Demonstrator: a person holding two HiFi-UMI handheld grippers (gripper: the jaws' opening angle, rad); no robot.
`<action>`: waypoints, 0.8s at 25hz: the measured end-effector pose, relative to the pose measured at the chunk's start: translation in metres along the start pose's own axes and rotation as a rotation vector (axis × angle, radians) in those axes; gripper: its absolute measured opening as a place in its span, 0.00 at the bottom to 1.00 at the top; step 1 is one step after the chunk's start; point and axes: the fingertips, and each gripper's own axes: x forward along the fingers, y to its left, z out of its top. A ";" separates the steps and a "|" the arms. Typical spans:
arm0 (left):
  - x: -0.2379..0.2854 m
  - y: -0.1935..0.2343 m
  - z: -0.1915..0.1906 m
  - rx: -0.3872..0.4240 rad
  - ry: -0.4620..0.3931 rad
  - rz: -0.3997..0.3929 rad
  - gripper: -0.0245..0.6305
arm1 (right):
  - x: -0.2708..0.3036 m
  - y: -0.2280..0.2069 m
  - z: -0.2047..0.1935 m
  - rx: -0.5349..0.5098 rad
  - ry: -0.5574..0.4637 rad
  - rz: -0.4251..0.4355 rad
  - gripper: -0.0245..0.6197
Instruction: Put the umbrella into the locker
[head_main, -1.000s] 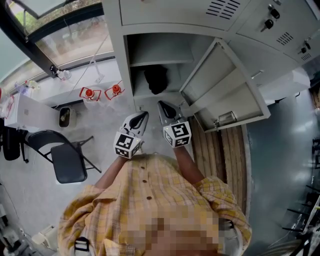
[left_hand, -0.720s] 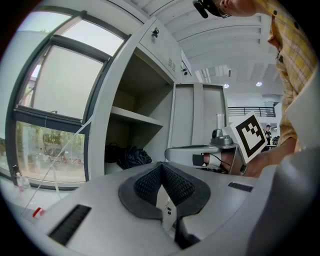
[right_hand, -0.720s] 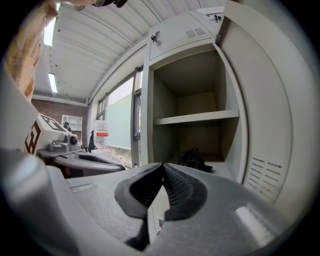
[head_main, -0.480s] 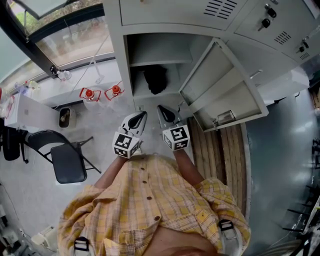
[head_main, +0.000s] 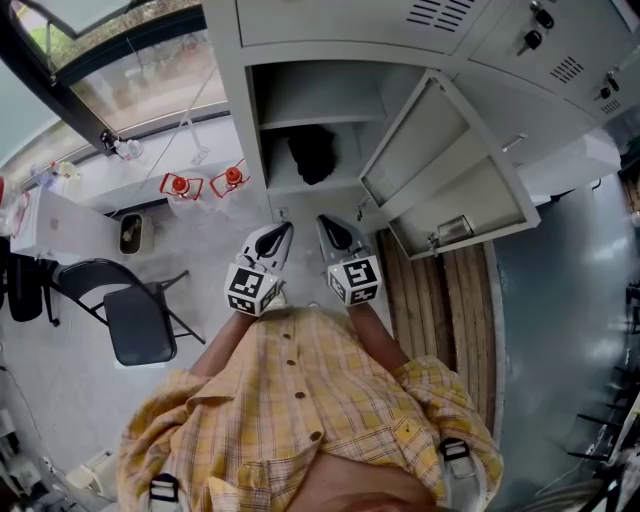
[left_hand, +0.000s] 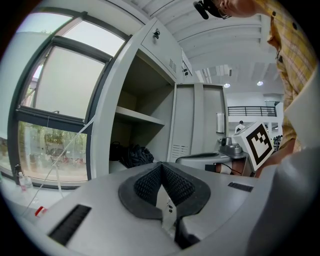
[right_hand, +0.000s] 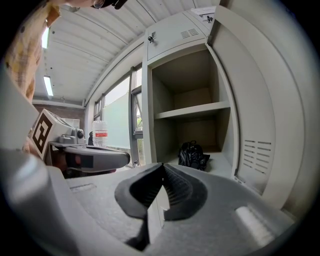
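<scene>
I stood by and saw the umbrella already inside the locker, a dark, bunched bundle lying on the floor of the lower compartment, under the shelf. Both tongs were outside the opening and well apart from it. The left gripper and right gripper were side by side, pointing in at the compartment. Each had its jaws pressed together with nothing between them.

The umbrella lay straight ahead of the pair, roughly between their two lines of aim, so neither hand looked clearly nearer. Its long axis I couldn't make out, crumpled as it was.

The door hung wide open to the right, on the right gripper's side. If shutting it was the next move, I'd judge that hand the better placed.

Only the head view showed how far the door swung out and how the tongs sat together. The right gripper view showed the umbrella resting on the compartment floor and the door's vented inner face. The left gripper view caught the window beside the locker
</scene>
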 end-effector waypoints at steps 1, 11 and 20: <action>-0.001 0.000 -0.001 0.001 0.004 0.001 0.04 | -0.001 0.000 0.000 0.001 0.001 0.001 0.03; -0.005 -0.002 -0.011 0.019 0.004 -0.014 0.04 | -0.005 0.002 -0.004 0.004 0.014 -0.004 0.03; -0.009 0.001 -0.014 0.023 0.010 -0.007 0.04 | -0.005 0.000 -0.004 0.020 0.012 -0.010 0.03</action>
